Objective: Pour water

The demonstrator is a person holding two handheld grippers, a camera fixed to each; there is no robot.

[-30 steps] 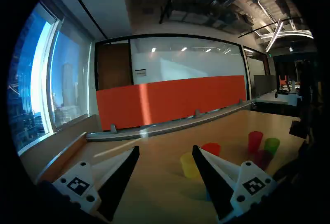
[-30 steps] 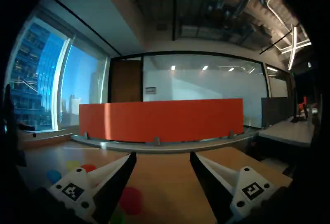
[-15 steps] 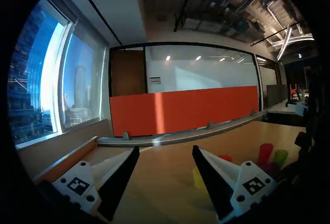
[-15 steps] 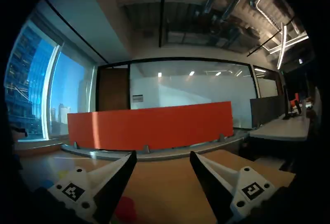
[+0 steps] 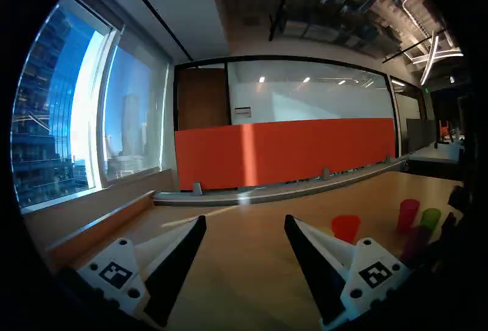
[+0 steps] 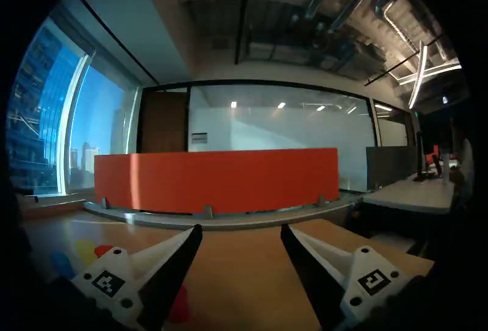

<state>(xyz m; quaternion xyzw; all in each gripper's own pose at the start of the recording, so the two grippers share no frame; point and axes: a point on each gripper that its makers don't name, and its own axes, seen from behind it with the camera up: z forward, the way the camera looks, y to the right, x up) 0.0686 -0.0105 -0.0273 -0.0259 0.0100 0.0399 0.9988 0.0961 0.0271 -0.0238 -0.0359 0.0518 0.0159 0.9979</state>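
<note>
Several coloured plastic cups stand on a wooden table (image 5: 244,258). In the left gripper view an orange-red cup (image 5: 346,227) stands just past my right finger, with a pink cup (image 5: 407,214) and a green cup (image 5: 430,217) farther right. My left gripper (image 5: 244,220) is open above the table, with nothing between its fingers. In the right gripper view a blue cup (image 6: 61,264), a yellow cup (image 6: 84,249) and a red cup (image 6: 104,250) stand low at the left, and a magenta cup (image 6: 179,304) peeks out beside the left finger. My right gripper (image 6: 241,228) is open and holds nothing.
An orange partition (image 5: 287,151) on a metal rail bounds the table's far edge. Tall windows (image 5: 67,130) run along the left. A second desk (image 6: 415,194) stands to the right, across a gap. The dark shape of a person shows at the far right edge (image 5: 457,209).
The left gripper view has swung left and levelled, so the cups slid right and the yellow one is hidden behind the finger. The right gripper view tipped up, then settled; both grippers stayed open.
</note>
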